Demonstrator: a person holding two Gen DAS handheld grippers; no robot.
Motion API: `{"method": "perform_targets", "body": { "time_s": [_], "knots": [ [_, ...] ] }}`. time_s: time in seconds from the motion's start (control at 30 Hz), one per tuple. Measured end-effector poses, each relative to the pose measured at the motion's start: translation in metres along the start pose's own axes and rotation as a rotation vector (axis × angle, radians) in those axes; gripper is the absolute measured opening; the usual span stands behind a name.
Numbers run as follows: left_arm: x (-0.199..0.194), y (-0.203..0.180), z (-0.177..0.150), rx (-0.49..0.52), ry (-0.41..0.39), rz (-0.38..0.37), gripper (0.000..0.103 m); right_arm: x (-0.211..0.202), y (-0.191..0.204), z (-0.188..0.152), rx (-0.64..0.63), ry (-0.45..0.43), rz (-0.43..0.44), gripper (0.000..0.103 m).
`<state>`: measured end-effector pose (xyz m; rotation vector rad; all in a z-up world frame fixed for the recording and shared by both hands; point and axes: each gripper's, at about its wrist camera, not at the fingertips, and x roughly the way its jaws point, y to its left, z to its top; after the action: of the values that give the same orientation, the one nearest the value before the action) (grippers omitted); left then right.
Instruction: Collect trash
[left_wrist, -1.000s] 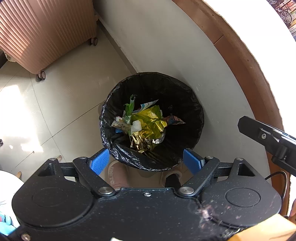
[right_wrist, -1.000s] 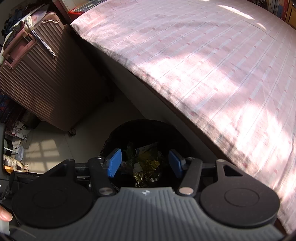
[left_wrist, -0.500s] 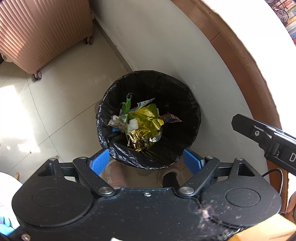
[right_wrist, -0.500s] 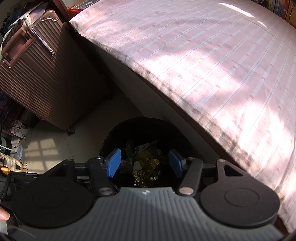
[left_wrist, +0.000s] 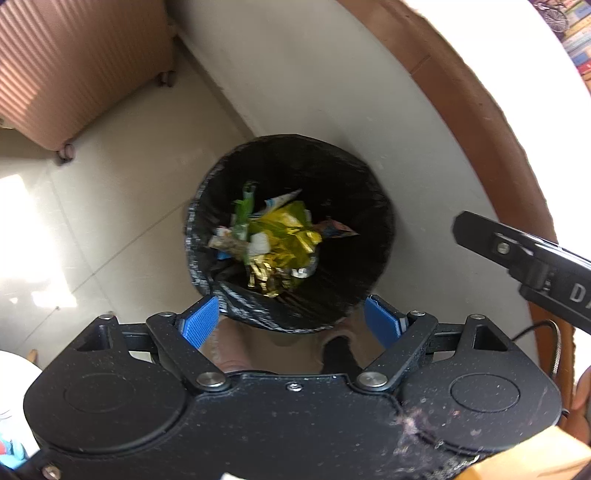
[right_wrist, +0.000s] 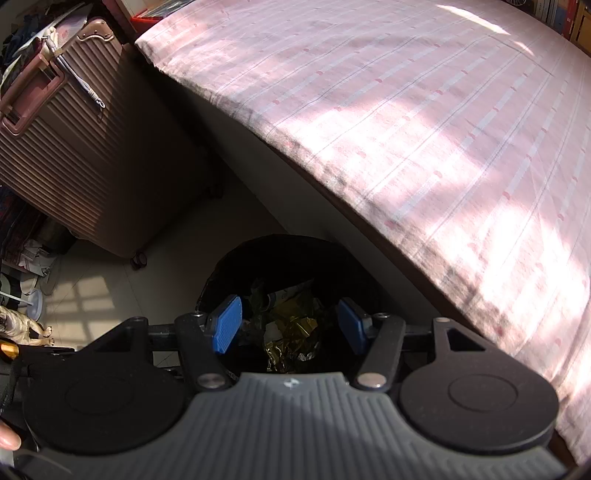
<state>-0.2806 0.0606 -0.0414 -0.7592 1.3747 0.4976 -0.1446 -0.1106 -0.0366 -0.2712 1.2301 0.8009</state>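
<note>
A round bin lined with a black bag (left_wrist: 369, 192) stands on the floor beside the bed. Inside lies crumpled trash (left_wrist: 284, 240): gold foil, a green wrapper, white and printed scraps. My left gripper (left_wrist: 291, 321) hangs above the bin's near rim, pointing almost straight down, open, with nothing between its blue pads (left_wrist: 199, 321). In the right wrist view the same bin (right_wrist: 236, 266) shows in shadow, with the foil trash (right_wrist: 291, 332) seen between the blue pads (right_wrist: 227, 325). My right gripper (right_wrist: 290, 326) is open and holds nothing. Part of it juts in as a black bar (left_wrist: 517, 254).
A ribbed pink suitcase on wheels (left_wrist: 74, 62) (right_wrist: 74, 155) stands on the tiled floor (left_wrist: 110, 192) behind the bin. The bed with a pink striped sheet (right_wrist: 424, 129) and brown frame (left_wrist: 480, 122) runs along the right. Feet in slippers (left_wrist: 229, 347) show below the left gripper.
In the left wrist view the bin has slid slightly up and left, and the right gripper's black bar reaches further in. Both grippers stay open and empty.
</note>
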Motion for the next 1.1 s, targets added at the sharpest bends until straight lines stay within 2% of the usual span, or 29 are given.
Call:
{"method": "perform_targets", "body": {
  "time_s": [0.3, 0.63, 1.1],
  "knots": [
    [0.008, -0.011, -0.002, 0.029, 0.019, 0.005, 0.086, 0.0, 0.003, 0.0, 0.003, 0.0, -0.004, 0.071],
    [0.009, -0.015, -0.005, 0.076, 0.017, 0.047, 0.087, 0.001, 0.005, 0.0, 0.008, 0.002, -0.01, 0.072],
    [0.011, -0.017, -0.006, 0.099, 0.015, 0.047, 0.088, 0.002, 0.006, 0.0, 0.011, 0.001, -0.013, 0.073]
  ]
}}
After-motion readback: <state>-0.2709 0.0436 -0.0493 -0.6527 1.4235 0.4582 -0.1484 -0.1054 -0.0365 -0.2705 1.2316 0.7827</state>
